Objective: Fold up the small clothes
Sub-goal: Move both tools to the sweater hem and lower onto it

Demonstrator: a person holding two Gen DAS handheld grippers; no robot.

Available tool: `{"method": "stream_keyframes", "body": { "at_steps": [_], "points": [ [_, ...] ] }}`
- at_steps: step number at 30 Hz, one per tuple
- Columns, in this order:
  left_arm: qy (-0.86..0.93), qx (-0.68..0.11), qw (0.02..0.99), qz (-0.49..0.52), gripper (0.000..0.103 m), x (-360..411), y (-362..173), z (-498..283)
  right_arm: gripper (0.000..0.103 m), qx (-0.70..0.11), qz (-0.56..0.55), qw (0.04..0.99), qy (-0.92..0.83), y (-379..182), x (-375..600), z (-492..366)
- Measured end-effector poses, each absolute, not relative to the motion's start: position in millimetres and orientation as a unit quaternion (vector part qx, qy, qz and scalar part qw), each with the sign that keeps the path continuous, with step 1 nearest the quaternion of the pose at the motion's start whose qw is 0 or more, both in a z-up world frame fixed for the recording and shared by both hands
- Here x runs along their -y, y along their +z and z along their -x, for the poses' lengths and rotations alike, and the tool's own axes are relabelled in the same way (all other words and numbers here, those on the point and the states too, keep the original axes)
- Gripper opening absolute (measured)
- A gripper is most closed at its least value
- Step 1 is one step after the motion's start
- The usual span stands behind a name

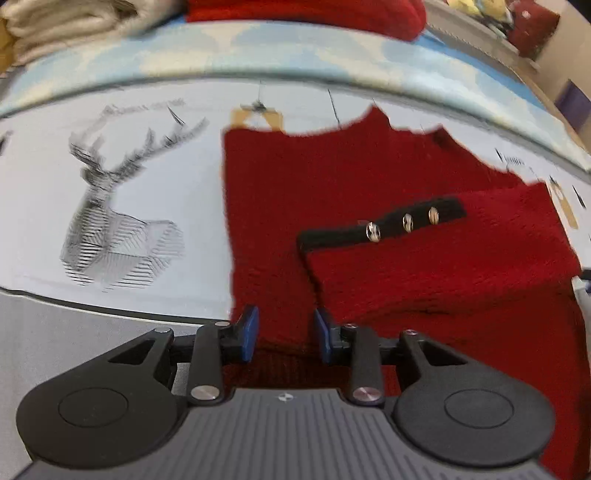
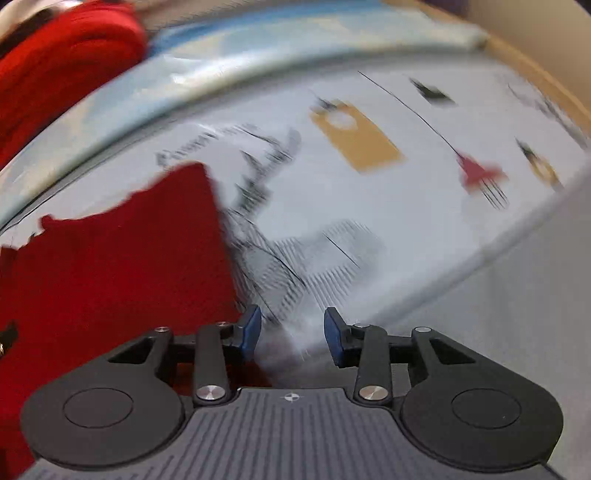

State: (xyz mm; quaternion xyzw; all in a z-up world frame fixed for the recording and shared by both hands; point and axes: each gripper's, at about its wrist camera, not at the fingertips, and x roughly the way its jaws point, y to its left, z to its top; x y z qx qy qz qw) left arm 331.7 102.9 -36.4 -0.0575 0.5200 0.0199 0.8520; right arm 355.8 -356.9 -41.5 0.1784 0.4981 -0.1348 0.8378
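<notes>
A small red knitted garment (image 1: pixel 332 192) lies on a grey printed mat (image 1: pixel 155 177). A folded-over part with a black strip and three metal buttons (image 1: pixel 406 221) lies across its right side. My left gripper (image 1: pixel 284 334) is open and empty, right over the garment's near hem. In the right wrist view the same red garment (image 2: pixel 110 258) fills the left. My right gripper (image 2: pixel 291 334) is open and empty at the garment's right edge, over the mat (image 2: pixel 369 221). This view is blurred by motion.
The mat carries a deer drawing (image 1: pixel 110 206) and tan tag prints (image 2: pixel 354 136). Behind it lies a light blue patterned cloth (image 1: pixel 295 48) with another red garment (image 1: pixel 306 14) and a pile of cream fabric (image 1: pixel 62 26). A shelf with clutter (image 1: pixel 517 22) stands at the far right.
</notes>
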Motion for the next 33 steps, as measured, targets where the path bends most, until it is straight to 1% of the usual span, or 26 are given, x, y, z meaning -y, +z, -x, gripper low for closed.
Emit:
{"method": "stream_keyframes", "body": {
  "at_steps": [2,5,8,9,11,13,17,20,24,26,29,33],
  "points": [
    [0.017,-0.488,0.869,0.074,0.039,-104.6,-15.8,-323.2,0.04,-0.476,-0.208,0.846,-0.123,-22.3,362.8,-345.3],
    [0.007,-0.451,0.89,0.074,0.045,-103.0,13.6,-305.1,0.04,-0.424,-0.182,0.882,-0.098,16.3,354.6,-324.1],
    [-0.009,-0.434,0.898,0.068,0.048,-103.0,32.8,-285.8,0.04,-0.387,-0.188,0.901,-0.052,49.6,352.4,-296.8],
    [-0.007,-0.432,0.899,0.07,0.053,-104.5,39.5,-277.6,0.04,-0.38,-0.188,0.905,-0.038,58.6,352.0,-287.9],
    [-0.006,-0.421,0.903,0.085,0.058,-109.0,52.0,-257.9,0.04,-0.365,-0.183,0.913,-0.007,73.2,350.4,-262.5],
    [-0.011,-0.407,0.908,0.096,0.06,-112.3,63.2,-232.4,0.04,-0.357,-0.173,0.918,0.008,80.0,351.5,-237.4],
    [-0.011,-0.393,0.916,0.083,0.06,-111.6,71.9,-179.9,0.04,-0.368,-0.167,0.915,0.024,75.3,355.6,-190.1],
    [-0.017,-0.398,0.914,0.078,0.058,-117.8,62.2,-139.5,0.04,-0.359,-0.164,0.918,0.025,64.1,360.1,-157.3],
    [-0.018,-0.424,0.901,0.093,0.042,-136.7,32.5,-93.7,0.04,-0.369,-0.137,0.919,0.005,35.8,367.6,-122.1],
    [-0.006,-0.451,0.886,0.112,0.039,-146.3,15.4,-79.9,0.04,-0.382,-0.137,0.914,-0.007,18.0,372.5,-107.2],
    [-0.004,-0.491,0.858,0.151,0.039,-152.9,-1.9,-72.5,0.041,-0.42,-0.188,0.888,-0.008,-0.3,379.6,-106.6],
    [-0.008,-0.52,0.834,0.182,0.039,-151.6,-16.2,-71.5,0.04,-0.454,-0.144,0.879,-0.022,-13.0,378.0,-106.3]
  ]
}}
